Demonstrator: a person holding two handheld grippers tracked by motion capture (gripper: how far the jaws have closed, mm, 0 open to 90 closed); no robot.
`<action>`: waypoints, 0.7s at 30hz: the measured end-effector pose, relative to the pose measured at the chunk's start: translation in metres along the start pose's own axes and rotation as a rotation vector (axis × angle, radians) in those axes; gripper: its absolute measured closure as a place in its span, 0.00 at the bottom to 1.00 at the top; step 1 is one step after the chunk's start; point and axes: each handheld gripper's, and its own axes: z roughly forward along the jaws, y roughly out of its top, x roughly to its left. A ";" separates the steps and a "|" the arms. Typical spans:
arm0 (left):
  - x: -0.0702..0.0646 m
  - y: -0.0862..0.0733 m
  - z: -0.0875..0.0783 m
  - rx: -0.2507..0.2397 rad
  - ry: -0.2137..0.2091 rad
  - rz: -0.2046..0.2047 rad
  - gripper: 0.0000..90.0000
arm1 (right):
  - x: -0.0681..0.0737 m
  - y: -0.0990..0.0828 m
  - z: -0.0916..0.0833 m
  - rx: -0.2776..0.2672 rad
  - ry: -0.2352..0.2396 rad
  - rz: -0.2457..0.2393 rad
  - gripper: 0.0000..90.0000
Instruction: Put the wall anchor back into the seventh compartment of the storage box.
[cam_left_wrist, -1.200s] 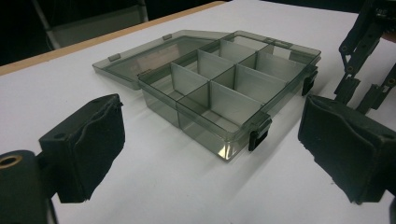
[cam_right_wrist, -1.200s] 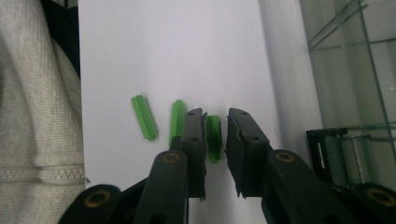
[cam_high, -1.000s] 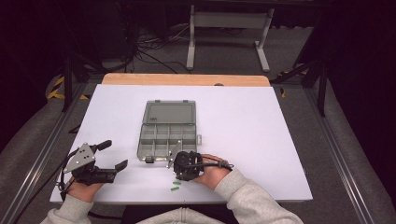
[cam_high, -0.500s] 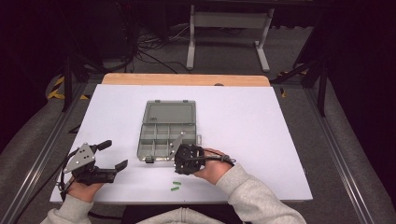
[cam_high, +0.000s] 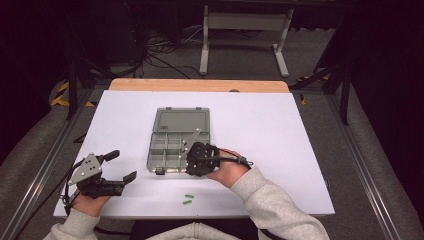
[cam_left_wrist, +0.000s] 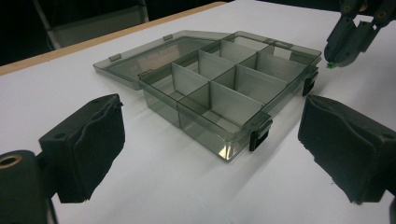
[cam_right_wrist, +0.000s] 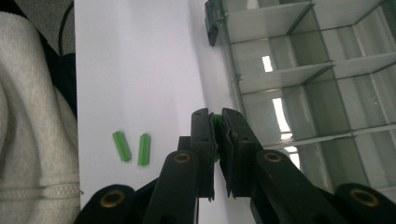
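Sorting of small green plastic pegs into a clear grey plastic compartment box (cam_high: 170, 147) with its lid laid open, barely begun by the look of it. Right gripper (cam_right_wrist: 216, 122) clamped on one green peg (cam_right_wrist: 216, 122), held just off the box's near edge beside the latch, not yet over a compartment. Two more green pegs (cam_high: 188, 199) lying loose on the white table (cam_high: 280, 145), near the person's sleeve. Compartments apparently empty, though glare hides some floors. Left gripper (cam_left_wrist: 210, 135) idle, jaws wide, holding nothing, aimed at the box front.
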 end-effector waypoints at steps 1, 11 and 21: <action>0.000 0.000 0.000 0.000 0.000 0.000 0.09 | -0.001 0.000 -0.001 -0.004 0.000 0.006 0.93; 0.001 0.000 0.000 0.002 -0.001 0.000 0.09 | -0.015 0.007 -0.007 -0.030 -0.045 0.033 0.93; 0.001 -0.001 0.001 0.004 -0.003 -0.007 0.09 | -0.030 0.012 -0.008 -0.055 -0.078 0.053 0.93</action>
